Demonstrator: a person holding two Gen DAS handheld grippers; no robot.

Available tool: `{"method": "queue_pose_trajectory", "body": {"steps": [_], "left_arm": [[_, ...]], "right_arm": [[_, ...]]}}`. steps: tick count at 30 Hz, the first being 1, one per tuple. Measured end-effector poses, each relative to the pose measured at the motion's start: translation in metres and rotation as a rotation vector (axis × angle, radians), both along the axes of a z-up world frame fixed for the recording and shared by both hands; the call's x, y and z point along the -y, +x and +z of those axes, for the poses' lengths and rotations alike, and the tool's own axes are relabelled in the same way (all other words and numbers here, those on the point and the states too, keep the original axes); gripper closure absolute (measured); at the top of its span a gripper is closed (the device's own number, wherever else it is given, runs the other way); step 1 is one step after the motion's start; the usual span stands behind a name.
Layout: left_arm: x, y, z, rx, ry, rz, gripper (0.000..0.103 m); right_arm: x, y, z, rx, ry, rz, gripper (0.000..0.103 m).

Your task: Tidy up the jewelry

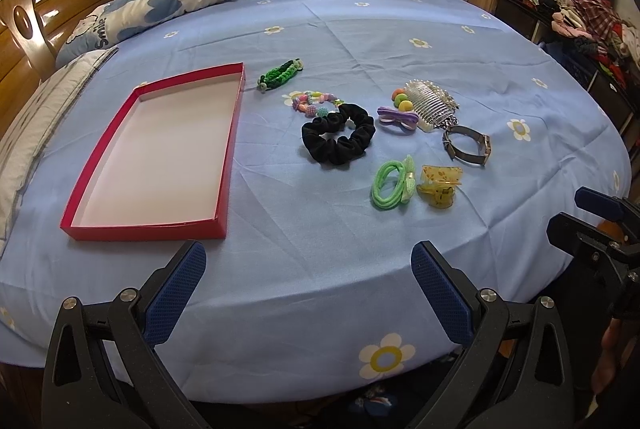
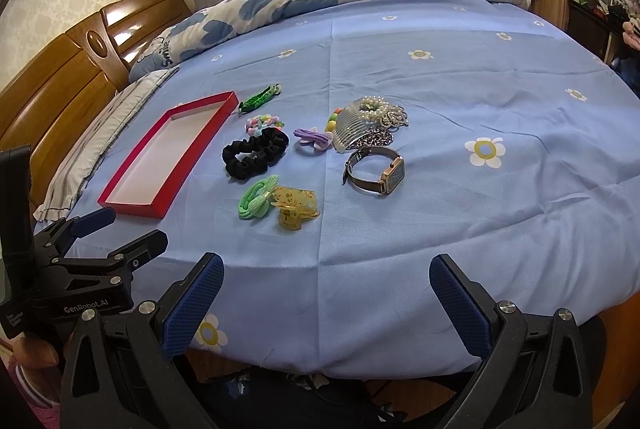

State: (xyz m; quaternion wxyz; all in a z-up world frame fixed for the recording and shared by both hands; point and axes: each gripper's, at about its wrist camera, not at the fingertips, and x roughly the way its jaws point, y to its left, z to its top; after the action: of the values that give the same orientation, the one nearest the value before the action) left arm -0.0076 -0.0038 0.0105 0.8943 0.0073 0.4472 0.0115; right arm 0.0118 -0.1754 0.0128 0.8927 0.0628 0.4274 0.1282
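While both jaws gape wide, red tray (image 1: 224, 165) bare, white inside; black scrunchie (image 1: 338, 139) ruffled, beside it

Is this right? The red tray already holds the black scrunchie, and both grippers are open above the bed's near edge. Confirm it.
Not quite. The red tray holds nothing; the black scrunchie lies on the blue sheet to the tray's right, as the left wrist view shows. The rest stands: the left gripper and right gripper are open above the bed's near edge.
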Motion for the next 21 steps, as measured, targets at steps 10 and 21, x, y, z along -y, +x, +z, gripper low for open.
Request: {"method": "queue_pose_trajectory", "body": {"steps": [10,21], "left_arm": [[0.004,0.007,-0.004,-0.015,-0.004,-0.010,0.000],[0.009,0.038,-0.013,-0.042,-0.042,-0.058,0.000]], "right_arm": [[0.002,0.003,-0.002,0.000,0.002,-0.002,0.000],[0.018,0.028,-0.010,-0.018,0.059,-0.011,0.002]]}}
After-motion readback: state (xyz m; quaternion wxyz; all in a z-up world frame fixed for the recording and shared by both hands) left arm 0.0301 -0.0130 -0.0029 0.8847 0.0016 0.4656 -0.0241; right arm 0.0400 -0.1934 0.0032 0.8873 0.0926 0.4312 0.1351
